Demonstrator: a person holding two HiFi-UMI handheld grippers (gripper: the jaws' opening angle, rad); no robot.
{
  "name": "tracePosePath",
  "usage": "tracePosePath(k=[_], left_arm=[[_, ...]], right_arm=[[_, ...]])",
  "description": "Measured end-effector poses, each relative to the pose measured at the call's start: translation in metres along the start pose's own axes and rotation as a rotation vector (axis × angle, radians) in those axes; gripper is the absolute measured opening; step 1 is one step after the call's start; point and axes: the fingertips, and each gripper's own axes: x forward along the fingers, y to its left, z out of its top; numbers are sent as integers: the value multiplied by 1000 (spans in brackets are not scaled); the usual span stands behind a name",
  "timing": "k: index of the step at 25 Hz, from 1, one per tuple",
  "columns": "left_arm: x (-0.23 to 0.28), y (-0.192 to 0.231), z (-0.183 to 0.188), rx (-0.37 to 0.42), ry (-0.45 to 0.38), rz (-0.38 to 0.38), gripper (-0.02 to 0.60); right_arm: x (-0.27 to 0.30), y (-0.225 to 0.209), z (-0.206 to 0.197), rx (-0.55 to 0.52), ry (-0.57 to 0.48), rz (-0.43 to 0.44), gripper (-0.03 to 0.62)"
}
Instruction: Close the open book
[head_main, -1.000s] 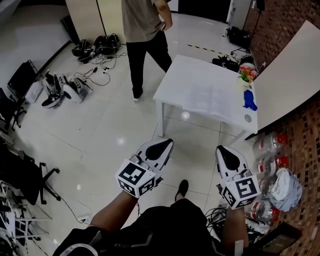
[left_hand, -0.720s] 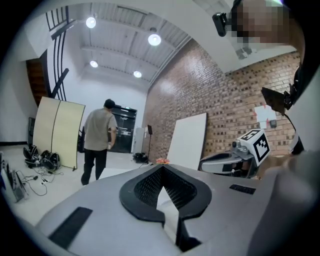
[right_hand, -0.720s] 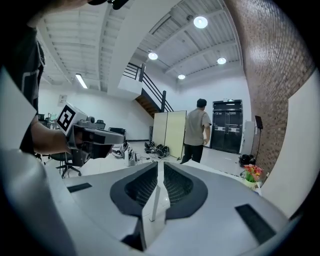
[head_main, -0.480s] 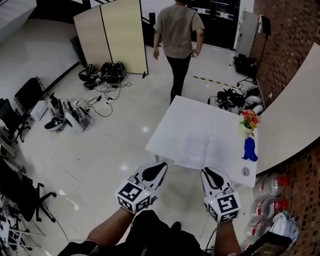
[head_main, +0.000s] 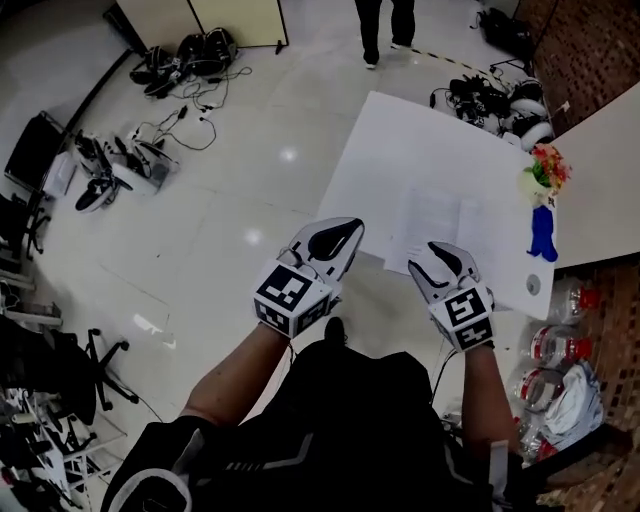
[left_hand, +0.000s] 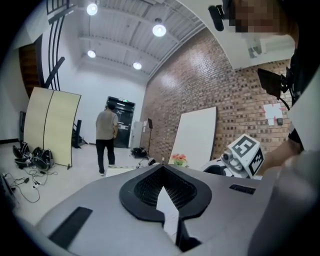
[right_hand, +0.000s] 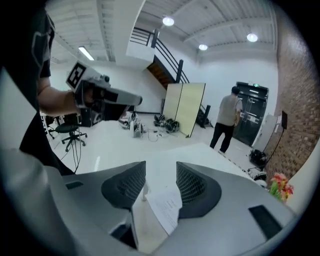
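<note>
— Since the open book (head_main: 452, 222) is laid flat near the front edge of the white table (head_main: 395, 140), how is it approached?

— It is approached from the near side; the right gripper (head_main: 437, 258) is held over the book's front edge, tilted downward, and its jaws have just been opening; a corner of a page is seen in the gap between them, but nothing is pinched; the spread is judged to be readied for taking an edge of a cover or page.

— And the left gripper (head_main: 338, 234)?

— Its jaws are pressed together with nothing grasped; it is held at the table's near left corner, off the book, probably so that the left half can be steadied or pushed rather than gripped.

— Is the swing of a cover obstructed?

— No obstruction is seen; the flowers (head_main: 545, 165) and the blue figure (head_main: 541, 235) are set at the table's right end, just past the book's right side, presumably to leave the pages free; the closing itself is judged not yet begun.
</note>
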Motion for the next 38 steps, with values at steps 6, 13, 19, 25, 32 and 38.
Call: tracePosePath(k=[6,13,19,25,32,38], left_arm=[[32,22,-82,-88,169,-21,-5],[54,30,-128,-146,267,2,-5],[63,27,-135,-159,288,21,-5],[64,33,-137,-166,291,32,-5],[59,33,-138,-174,293,24,-5],[64,25,-139,-161,294,-23,-5]], right_arm=[[79,34,-86,-133,273,132,149],[132,49,-151,-352,442,270,149],[143,45,-167,-405,447,268,147],[146,44,-163,-382,433,306,147],[141,46,-159,-289,438,375,135],[137,47,-156,-198,419,391,77]])
